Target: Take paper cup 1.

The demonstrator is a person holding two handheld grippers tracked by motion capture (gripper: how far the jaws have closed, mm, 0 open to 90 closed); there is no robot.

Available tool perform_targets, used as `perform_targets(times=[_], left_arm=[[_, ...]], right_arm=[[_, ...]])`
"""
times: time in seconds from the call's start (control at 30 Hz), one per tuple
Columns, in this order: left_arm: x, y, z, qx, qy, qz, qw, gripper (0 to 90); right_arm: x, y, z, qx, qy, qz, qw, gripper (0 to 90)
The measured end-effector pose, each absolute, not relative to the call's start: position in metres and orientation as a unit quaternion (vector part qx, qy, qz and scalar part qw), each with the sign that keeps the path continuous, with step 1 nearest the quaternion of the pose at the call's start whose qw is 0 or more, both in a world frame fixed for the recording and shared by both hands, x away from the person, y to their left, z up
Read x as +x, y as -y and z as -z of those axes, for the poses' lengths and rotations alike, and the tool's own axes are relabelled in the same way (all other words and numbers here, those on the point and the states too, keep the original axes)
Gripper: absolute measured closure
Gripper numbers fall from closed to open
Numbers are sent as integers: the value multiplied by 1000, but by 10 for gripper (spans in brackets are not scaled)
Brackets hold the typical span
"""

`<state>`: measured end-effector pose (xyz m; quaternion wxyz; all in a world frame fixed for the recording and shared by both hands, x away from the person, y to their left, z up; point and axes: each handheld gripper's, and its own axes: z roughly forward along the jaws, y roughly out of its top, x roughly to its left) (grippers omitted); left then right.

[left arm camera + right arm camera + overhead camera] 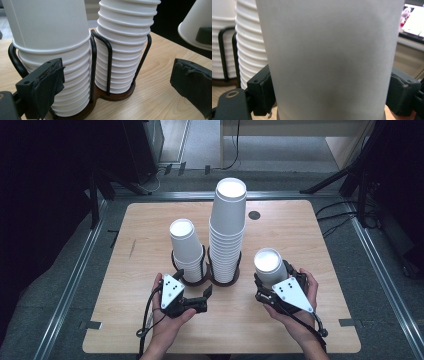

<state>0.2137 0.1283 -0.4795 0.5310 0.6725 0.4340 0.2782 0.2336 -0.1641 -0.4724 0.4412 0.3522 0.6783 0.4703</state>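
A black wire holder (206, 270) on a brown base (117, 96) carries two stacks of upturned white paper cups: a short stack (186, 247) on the left and a tall stack (229, 230) on the right. My left gripper (194, 283) hovers just in front of the short stack (50, 37), jaws wide open and nothing between them. To the right of the holder, my right gripper (278, 280) is shut on a single upturned white cup (269, 261), its pads pressing both sides of the cup's wall (329, 50). That cup (197, 25) sits low over the wooden table (150, 220).
A small dark round plug (254, 215) sits in the tabletop behind the tall stack. Metal rails (75, 285) run along the floor around the table. Black stand legs (330, 180) and cables (340, 210) lie beyond the far edge.
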Motion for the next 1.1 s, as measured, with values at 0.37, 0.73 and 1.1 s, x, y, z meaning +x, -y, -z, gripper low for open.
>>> perform_targets(times=[0.37, 0.73, 1.1], left_arm=[[212, -125, 478, 681, -420, -266, 538, 0], [206, -114, 476, 705, -377, -243, 550, 0], [202, -105, 477, 724, -343, -217, 558, 0]], right_arm=[[226, 146, 487, 281, -703, -431, 491, 135], [219, 130, 500, 220, -723, -401, 518, 135], [213, 117, 510, 174, -739, -383, 526, 134]])
